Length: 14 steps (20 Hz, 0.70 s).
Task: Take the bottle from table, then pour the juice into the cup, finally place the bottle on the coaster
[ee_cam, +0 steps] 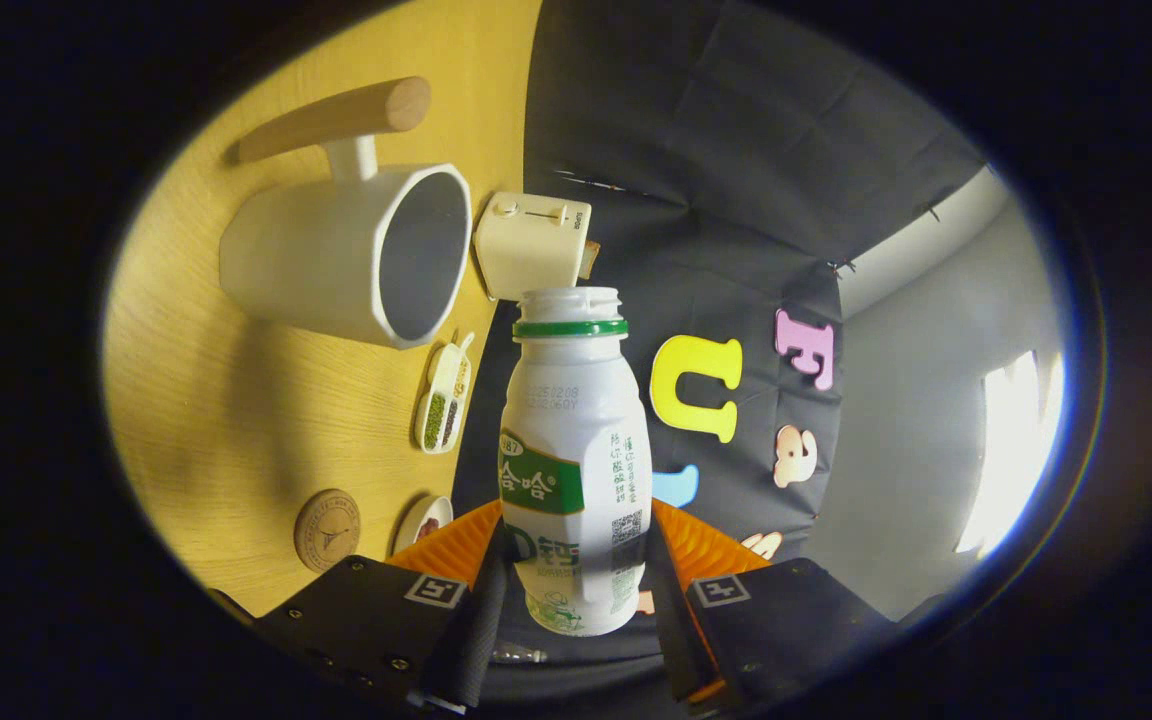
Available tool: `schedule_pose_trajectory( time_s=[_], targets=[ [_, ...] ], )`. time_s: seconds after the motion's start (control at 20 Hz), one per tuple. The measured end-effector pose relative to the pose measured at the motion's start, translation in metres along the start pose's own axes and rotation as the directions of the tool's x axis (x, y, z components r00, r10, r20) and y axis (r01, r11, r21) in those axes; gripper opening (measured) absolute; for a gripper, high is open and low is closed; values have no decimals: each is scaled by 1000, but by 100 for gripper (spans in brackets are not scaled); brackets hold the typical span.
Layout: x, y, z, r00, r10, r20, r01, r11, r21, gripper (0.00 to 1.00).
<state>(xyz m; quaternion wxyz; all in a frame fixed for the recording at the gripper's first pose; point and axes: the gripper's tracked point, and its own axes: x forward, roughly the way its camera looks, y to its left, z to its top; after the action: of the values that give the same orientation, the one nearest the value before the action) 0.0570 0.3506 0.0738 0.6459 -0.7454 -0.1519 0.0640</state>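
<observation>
A white plastic bottle (574,470) with a green neck ring and green label stands between my fingers, uncapped. My gripper (576,585) is shut on the bottle's lower body, both fingers pressing its sides. The view is rolled, so the wooden table (236,400) stands on edge beside the bottle. A white cup (336,255) with a wooden handle (336,120) shows its dark open mouth close to the bottle's mouth, off to one side and beyond it. A round wooden coaster (327,529) lies on the table nearer my fingers.
A cream toaster (533,243) stands beyond the cup at the table's far edge. A small divided dish (444,395) of beans and another small dish (423,520) lie between cup and coaster. Black cloth and a grey wall lie behind.
</observation>
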Motion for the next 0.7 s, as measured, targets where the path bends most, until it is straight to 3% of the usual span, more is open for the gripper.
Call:
schedule_pose_trajectory(
  time_s=[0.15,0.45,0.6,0.7],
  targets=[
    [-1,7,-1,999,49,2,-49,989,140,67],
    [-1,4,0,997,76,21,-78,911,406,67],
    [0,7,-2,994,106,28,-106,853,511,67],
    [1,9,-6,991,132,32,-124,794,595,68]
  ],
)
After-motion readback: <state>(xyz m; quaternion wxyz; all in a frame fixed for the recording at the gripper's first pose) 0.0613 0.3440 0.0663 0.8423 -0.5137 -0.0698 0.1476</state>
